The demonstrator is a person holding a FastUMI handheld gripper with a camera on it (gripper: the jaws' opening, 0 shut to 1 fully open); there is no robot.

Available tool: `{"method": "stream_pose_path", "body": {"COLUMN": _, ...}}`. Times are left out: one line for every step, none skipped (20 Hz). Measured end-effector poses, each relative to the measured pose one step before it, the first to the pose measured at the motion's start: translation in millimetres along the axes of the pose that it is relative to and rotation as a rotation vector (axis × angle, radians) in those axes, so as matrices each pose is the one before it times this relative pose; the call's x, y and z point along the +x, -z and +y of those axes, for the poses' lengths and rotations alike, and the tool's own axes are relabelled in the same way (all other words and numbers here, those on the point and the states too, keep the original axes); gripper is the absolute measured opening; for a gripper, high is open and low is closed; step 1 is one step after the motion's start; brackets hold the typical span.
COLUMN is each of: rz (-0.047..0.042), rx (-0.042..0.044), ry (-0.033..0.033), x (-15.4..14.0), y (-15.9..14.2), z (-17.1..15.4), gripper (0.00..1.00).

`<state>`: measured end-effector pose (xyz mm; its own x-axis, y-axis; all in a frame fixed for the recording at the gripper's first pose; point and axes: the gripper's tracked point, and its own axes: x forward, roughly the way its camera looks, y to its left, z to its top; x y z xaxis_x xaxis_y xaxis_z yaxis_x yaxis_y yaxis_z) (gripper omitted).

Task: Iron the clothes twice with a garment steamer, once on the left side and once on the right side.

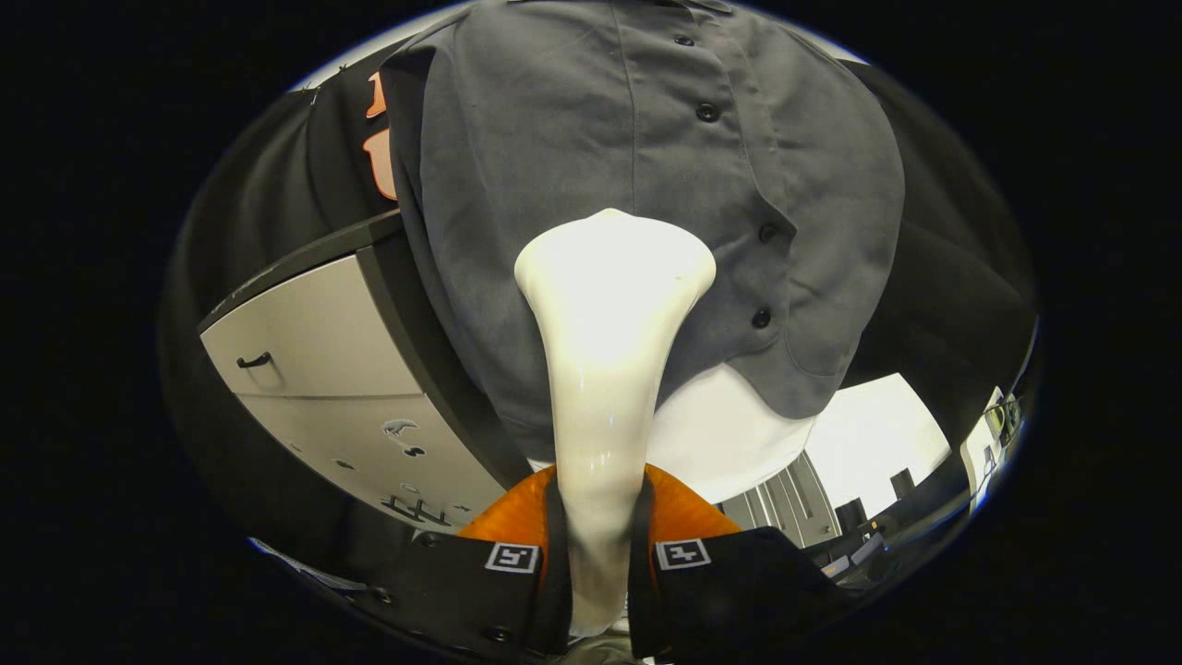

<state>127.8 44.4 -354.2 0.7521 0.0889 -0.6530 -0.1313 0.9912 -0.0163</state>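
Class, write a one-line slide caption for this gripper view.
Gripper shut on white garment steamer, its head against a hanging grey button-up shirt.

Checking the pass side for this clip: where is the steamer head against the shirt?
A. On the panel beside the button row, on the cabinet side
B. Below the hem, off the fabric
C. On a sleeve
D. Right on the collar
A: the steamer, clamped in the gripper, has its head on the shirt between the buttons and the cabinet.
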Motion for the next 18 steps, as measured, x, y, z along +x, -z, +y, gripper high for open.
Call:
{"method": "stream_pose_path", "body": {"rz": 0.00332, "rx": 0.00068, "ry": 0.00348, "x": -1.8, "y": 2.05, "z": -1.07, "gripper": 0.32}}
{"method": "stream_pose_path", "body": {"rz": 0.00217, "rx": 0.00065, "ry": 0.00245, "x": -1.5, "y": 1.57, "z": -1.03, "gripper": 0.32}}
{"method": "stream_pose_path", "body": {"rz": -0.00144, "rx": 0.00186, "ry": 0.00011, "x": -2.05, "y": 0.51, "z": 0.31, "gripper": 0.32}}
{"method": "stream_pose_path", "body": {"rz": 0.00057, "rx": 0.00035, "ry": 0.00032, "x": -2.91, "y": 1.48, "z": -1.0, "gripper": 0.32}}
{"method": "stream_pose_path", "body": {"rz": -0.00172, "rx": -0.00006, "ry": 0.00266, "x": -2.83, "y": -0.25, "z": -0.93, "gripper": 0.32}}
{"method": "stream_pose_path", "body": {"rz": -0.0049, "rx": 0.00169, "ry": 0.00293, "x": -4.56, "y": -0.67, "z": -2.02, "gripper": 0.32}}
{"method": "stream_pose_path", "body": {"rz": -0.00613, "rx": 0.00375, "ry": 0.00371, "x": -2.98, "y": -1.54, "z": -0.78, "gripper": 0.32}}
{"method": "stream_pose_path", "body": {"rz": -0.00683, "rx": 0.00423, "ry": 0.00482, "x": -5.46, "y": -1.85, "z": -3.05, "gripper": 0.32}}
{"method": "stream_pose_path", "body": {"rz": -0.018, "rx": 0.01026, "ry": 0.00631, "x": -5.34, "y": -4.84, "z": -2.05, "gripper": 0.32}}
{"method": "stream_pose_path", "body": {"rz": -0.0107, "rx": 0.00692, "ry": 0.00403, "x": -4.83, "y": -3.58, "z": -1.92, "gripper": 0.33}}
{"method": "stream_pose_path", "body": {"rz": -0.01294, "rx": 0.00569, "ry": 0.00578, "x": -5.29, "y": -4.87, "z": -2.21, "gripper": 0.32}}
{"method": "stream_pose_path", "body": {"rz": -0.00932, "rx": 0.00445, "ry": 0.00483, "x": -6.89, "y": -4.14, "z": -3.53, "gripper": 0.32}}
{"method": "stream_pose_path", "body": {"rz": -0.0097, "rx": 0.00633, "ry": 0.00464, "x": -6.35, "y": -4.86, "z": -1.84, "gripper": 0.32}}
{"method": "stream_pose_path", "body": {"rz": -0.00934, "rx": 0.0057, "ry": 0.00521, "x": -6.38, "y": -5.0, "z": -2.27, "gripper": 0.32}}
{"method": "stream_pose_path", "body": {"rz": -0.00982, "rx": 0.00421, "ry": 0.00691, "x": -6.76, "y": -5.76, "z": -2.26, "gripper": 0.32}}
{"method": "stream_pose_path", "body": {"rz": -0.0134, "rx": 0.0024, "ry": 0.00533, "x": -6.1, "y": -7.71, "z": -3.08, "gripper": 0.32}}
{"method": "stream_pose_path", "body": {"rz": -0.01923, "rx": 0.00499, "ry": 0.00375, "x": -6.22, "y": -8.78, "z": -1.62, "gripper": 0.32}}
{"method": "stream_pose_path", "body": {"rz": -0.01211, "rx": 0.00068, "ry": 0.00127, "x": -5.81, "y": -6.81, "z": -1.89, "gripper": 0.32}}
